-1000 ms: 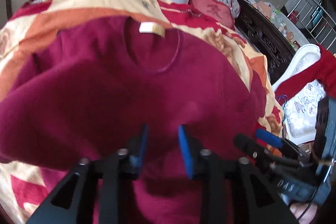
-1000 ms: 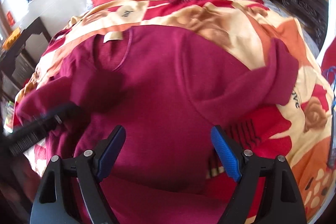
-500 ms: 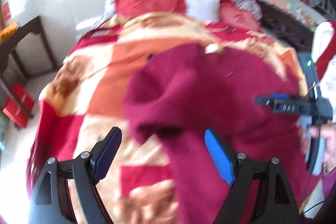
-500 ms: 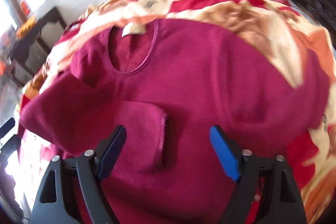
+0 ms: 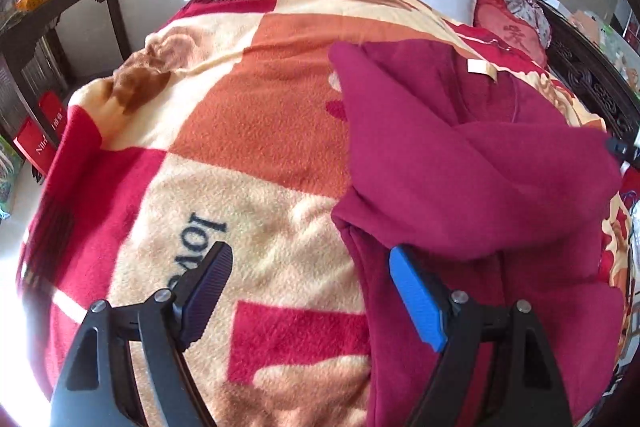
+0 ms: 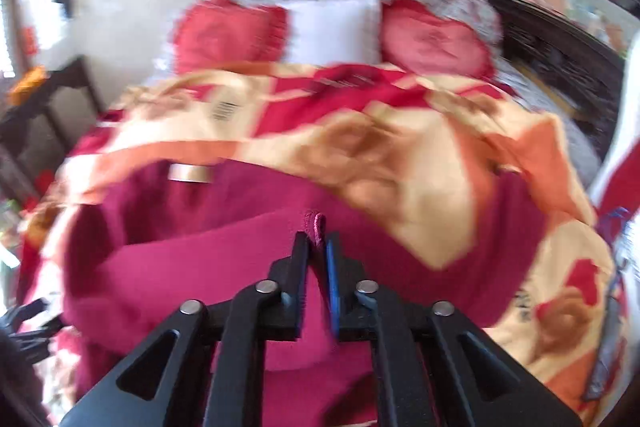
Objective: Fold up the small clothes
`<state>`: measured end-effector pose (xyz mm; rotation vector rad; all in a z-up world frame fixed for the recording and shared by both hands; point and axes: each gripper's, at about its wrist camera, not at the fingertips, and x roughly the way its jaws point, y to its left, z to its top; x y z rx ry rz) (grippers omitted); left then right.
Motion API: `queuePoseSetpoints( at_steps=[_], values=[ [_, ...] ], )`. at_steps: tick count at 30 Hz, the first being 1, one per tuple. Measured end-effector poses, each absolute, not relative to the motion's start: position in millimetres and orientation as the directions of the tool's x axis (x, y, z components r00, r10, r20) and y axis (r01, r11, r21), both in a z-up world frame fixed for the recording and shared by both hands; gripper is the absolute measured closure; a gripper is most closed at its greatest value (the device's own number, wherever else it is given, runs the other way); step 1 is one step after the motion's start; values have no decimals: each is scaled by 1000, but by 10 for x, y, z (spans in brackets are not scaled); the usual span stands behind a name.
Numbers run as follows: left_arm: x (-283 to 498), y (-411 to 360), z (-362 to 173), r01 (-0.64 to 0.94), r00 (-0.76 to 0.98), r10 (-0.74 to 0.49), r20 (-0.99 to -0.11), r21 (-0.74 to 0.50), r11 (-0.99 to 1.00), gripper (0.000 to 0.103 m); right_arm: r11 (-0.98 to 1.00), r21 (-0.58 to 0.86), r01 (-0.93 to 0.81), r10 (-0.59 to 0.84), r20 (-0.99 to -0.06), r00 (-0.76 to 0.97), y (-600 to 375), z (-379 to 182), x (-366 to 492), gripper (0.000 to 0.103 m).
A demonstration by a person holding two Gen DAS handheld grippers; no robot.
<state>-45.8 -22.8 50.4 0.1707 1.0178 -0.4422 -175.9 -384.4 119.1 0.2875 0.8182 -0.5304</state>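
On a blanketed bed, the right claw pinches the sweater's cuff mid sleeve-fold, likely laying it across the body next, while the left claw hangs spread, sweater under its right finger.

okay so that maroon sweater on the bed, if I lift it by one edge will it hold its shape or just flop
Likely flop: the maroon sweater already drapes in soft folds over itself. The edge pinched in the right gripper bunches between the shut jaws. Its fleecy surface probably grips the blanket, so it drags rather than slides.
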Motion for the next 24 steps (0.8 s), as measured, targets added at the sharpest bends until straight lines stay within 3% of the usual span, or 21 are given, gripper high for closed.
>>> queuePoseSetpoints(
  at_steps=[2, 3, 6, 8, 11, 15, 19, 20, 24],
  values=[
    [-439, -246, 472, 426, 442, -271, -855, -65, 902, 19, 798, -54, 601, -388, -809, 442, -3976, 1002, -1680, 91],
    [-433, -247, 461, 425, 441, -269, -856, -65, 903, 19, 784, -80, 615, -410, -811, 418, -3990, 975, -1658, 91],
    [-397, -266, 416, 417, 438, -240, -866, -41, 908, 19, 827, 18, 562, -347, -770, 535, -3794, 1129, -1575, 85],
    [-361, -266, 377, 411, 431, -225, -874, -32, 911, 19, 910, 103, 403, -189, -760, 622, -3487, 1206, -1376, 80],
    [-305, -242, 351, 401, 425, -221, -878, -37, 916, 19, 972, 179, 153, 43, -775, 630, -2977, 1158, -931, 80],
    [-250, -228, 348, 386, 422, -221, -879, -46, 921, 19, 992, 80, -101, 123, -823, 555, -2411, 863, -423, 77],
    [-218, -245, 329, 394, 420, -218, -881, -40, 918, 18, 985, 69, -161, 138, -869, 475, -2314, 533, -190, 80],
    [-212, -248, 328, 395, 419, -219, -881, -40, 918, 18, 983, 98, -157, 162, -866, 473, -2352, 517, -190, 99],
    [-160, -224, 334, 384, 420, -229, -878, -57, 922, 18, 983, 108, -150, 174, -813, 556, -2458, 747, -303, 103]
  ],
)
